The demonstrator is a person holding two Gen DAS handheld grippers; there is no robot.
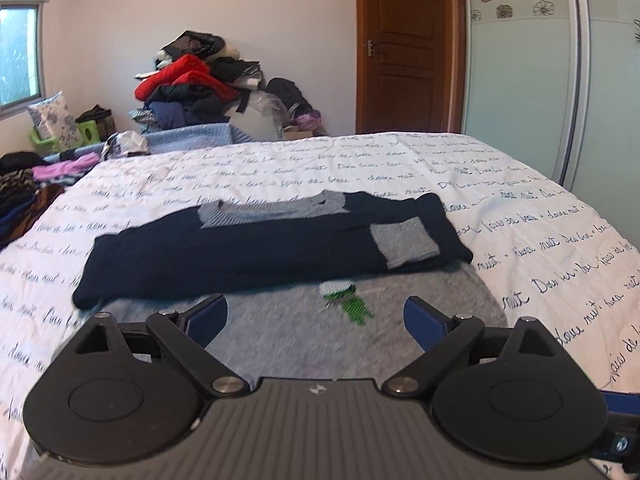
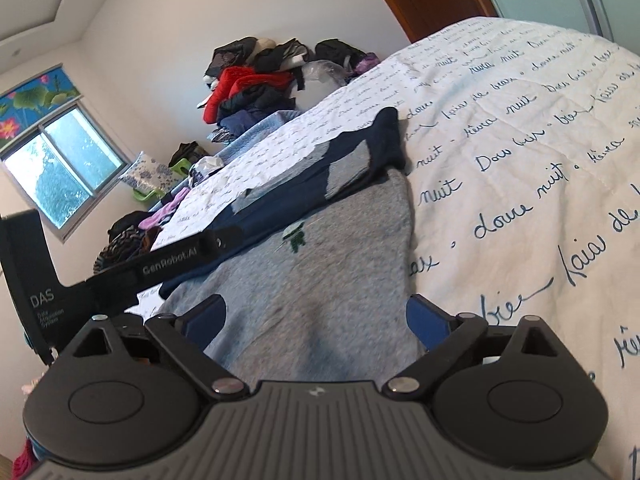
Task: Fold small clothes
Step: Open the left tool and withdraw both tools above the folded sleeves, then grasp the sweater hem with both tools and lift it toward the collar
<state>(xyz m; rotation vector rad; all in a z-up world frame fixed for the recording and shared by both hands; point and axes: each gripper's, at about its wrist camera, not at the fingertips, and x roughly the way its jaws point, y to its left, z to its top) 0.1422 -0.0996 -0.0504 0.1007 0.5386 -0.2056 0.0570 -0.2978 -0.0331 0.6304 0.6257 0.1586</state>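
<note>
Left tongs [image 1: 316, 318]: jaws wide apart at the lower centre of the left wrist view, nothing between the blue pads [image 1: 208, 316]; they hang over the grey knit cloth. Right tongs [image 2: 316, 318]: likewise wide, empty, above the same cloth in the right wrist view.

Small knitted sweater, grey body with navy sleeves and grey cuffs [image 1: 264, 248]: lies flat on the bed with the white quilt printed in blue handwriting [image 1: 540, 216], mid-frame in the left view. Both navy sleeves are folded across the chest, one grey cuff [image 1: 404, 242] at centre right. A small green and white embroidered motif [image 1: 346, 300] shows on the grey front, just below the sleeves.

In the right view the black body of the left tool [image 2: 120, 272] crosses the left side of the frame.

Background, upper left: heap of mixed clothes with a red garment [image 1: 188, 76] against the wall; brown wooden door [image 1: 404, 48] at upper centre.
</note>
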